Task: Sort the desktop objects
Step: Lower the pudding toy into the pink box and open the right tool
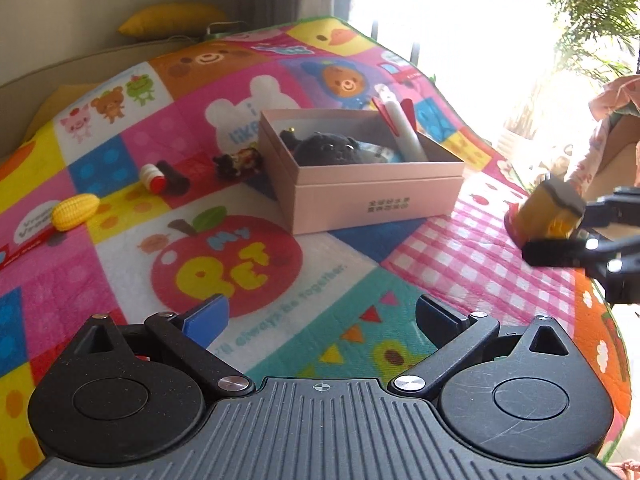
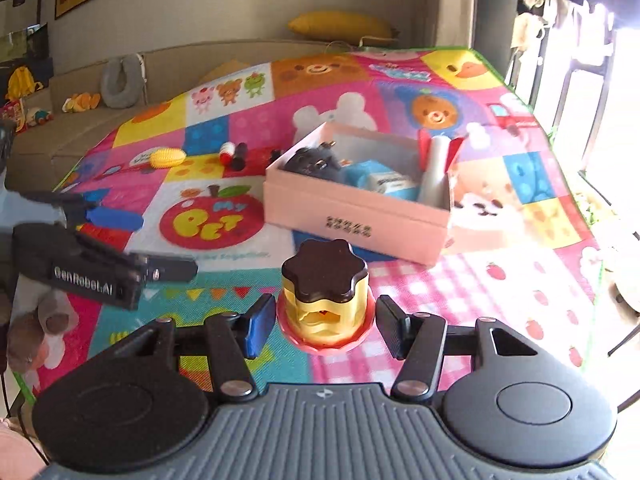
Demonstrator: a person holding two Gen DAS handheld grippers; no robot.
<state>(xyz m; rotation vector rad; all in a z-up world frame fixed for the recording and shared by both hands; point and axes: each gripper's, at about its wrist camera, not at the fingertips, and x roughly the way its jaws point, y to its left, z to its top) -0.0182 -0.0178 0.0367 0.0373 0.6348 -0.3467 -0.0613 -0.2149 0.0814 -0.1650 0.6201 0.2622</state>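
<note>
A bright patchwork cartoon play mat (image 2: pixel 400 80) covered the surface before a beige wall and sunlit window. A pink cardboard box (image 2: pixel 352 216) sat mid-mat. The right gripper (image 2: pixel 326 322) clamped a yellow pudding toy (image 2: pixel 324 300); the left gripper (image 1: pixel 320 320) gaped empty.

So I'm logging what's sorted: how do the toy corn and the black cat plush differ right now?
The toy corn is yellow and lies loose on the mat; the black cat plush is dark and sits inside the pink box. The corn looks hard, the plush soft. Neither is held.
</note>
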